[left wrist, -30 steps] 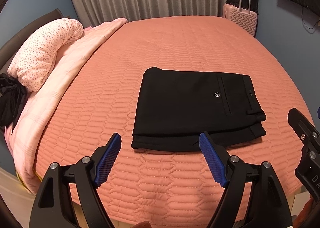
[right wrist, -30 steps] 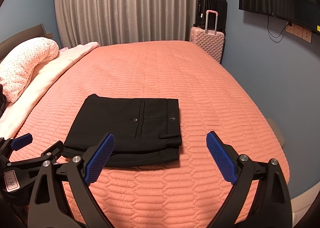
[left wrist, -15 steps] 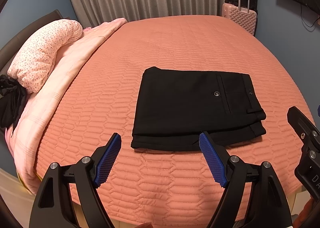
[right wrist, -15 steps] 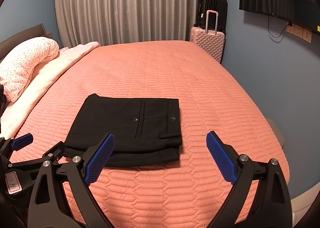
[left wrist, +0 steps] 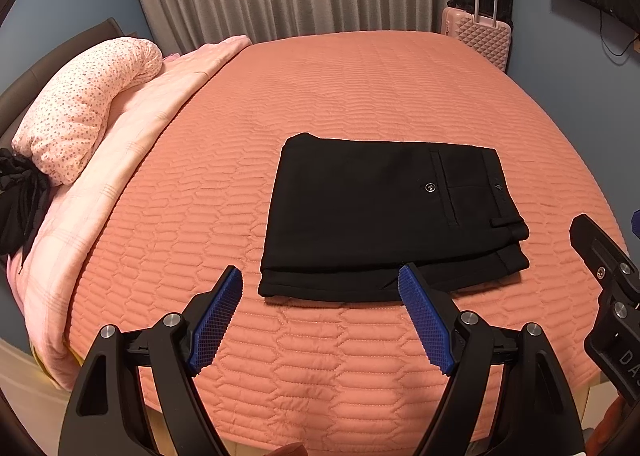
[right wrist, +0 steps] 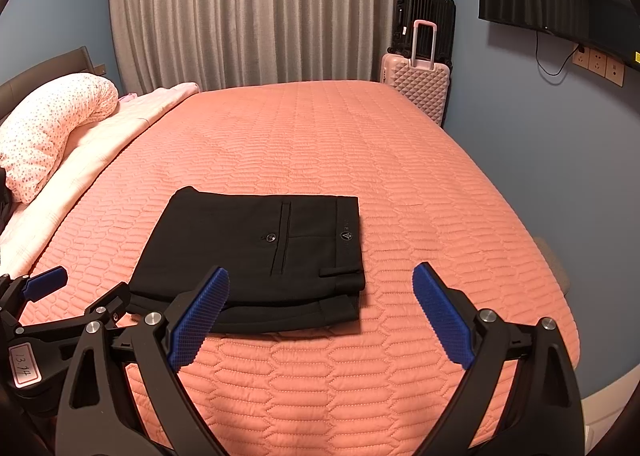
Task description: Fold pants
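Black pants (left wrist: pixel 384 215) lie folded into a flat rectangle on the salmon quilted bedspread (left wrist: pixel 360 87), back pocket and button facing up. In the right wrist view the same pants (right wrist: pixel 256 252) sit left of centre. My left gripper (left wrist: pixel 320 276) hovers over the bed's near edge, just short of the pants' front hem, open with nothing between its blue pads. Further right, over bare quilt, my right gripper (right wrist: pixel 320 276) is held open and empty too. Each gripper shows at the edge of the other's view.
A spotted pink pillow (left wrist: pixel 84 111) and a pale pink blanket (left wrist: pixel 132 143) lie along the bed's left side, with dark cloth (left wrist: pixel 18 199) beside them. A pink suitcase (right wrist: pixel 418 87) and a black one (right wrist: pixel 424 15) stand by the grey curtain. A blue wall runs along the right.
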Available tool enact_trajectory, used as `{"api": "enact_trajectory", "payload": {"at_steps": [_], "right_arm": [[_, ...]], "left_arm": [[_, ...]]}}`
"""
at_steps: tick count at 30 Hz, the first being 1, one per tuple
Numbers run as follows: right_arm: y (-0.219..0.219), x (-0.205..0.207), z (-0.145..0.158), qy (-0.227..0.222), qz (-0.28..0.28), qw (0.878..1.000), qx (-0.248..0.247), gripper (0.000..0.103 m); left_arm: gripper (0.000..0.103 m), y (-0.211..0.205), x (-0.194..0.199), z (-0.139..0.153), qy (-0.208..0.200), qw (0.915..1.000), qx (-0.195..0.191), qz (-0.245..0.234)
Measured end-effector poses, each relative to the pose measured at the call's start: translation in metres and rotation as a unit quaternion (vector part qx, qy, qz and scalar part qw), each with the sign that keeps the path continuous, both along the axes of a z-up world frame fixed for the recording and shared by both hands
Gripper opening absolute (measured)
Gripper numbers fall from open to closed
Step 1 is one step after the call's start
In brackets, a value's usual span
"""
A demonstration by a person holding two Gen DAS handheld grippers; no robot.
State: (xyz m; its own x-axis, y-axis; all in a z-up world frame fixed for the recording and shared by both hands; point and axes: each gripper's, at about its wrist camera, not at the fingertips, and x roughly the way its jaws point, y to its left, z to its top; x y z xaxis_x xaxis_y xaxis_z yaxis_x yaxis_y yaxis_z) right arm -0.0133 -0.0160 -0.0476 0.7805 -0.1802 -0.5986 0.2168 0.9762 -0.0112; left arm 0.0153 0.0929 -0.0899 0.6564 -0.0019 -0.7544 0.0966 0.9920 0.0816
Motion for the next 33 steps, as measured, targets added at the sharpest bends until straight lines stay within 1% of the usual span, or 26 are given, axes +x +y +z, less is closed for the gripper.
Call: {"api": "enact_trajectory", "payload": {"at_steps": [13,25,27,32,33], "right_arm": [[-0.0006,0.0003,0.0,0.0,0.0,1.0,-0.001,0.092],[0.0,0.0004,-0.0005,0.0,0.0,1.0,-0.002,0.092],[-0.0002,0.0005,-0.0005,0.0,0.0,1.0,-0.001,0.092],[-0.0011,0.0006,-0.0009,0.002,0.0,1.0,-0.001,0.092],[-0.0014,0.0007,-0.001,0.002,0.0,1.0,-0.001,0.092]], "left_arm": [[0.078,-0.0011,-0.0007,0.0004,-0.001,1.0,-0.001,-0.002],[0.078,-0.0064,-0.0032,0.0007,-0.011,0.9999,0.009,-0.002],[0.078,-0.0049,-0.003,0.0,-0.012,0.9999,0.002,0.003],[0.078,0.001,-0.0029,-0.0013,-0.007,0.9993,-0.035,-0.002],[0.078,0.0012,-0.003,-0.0012,-0.008,0.9994,-0.035,-0.001]]}}
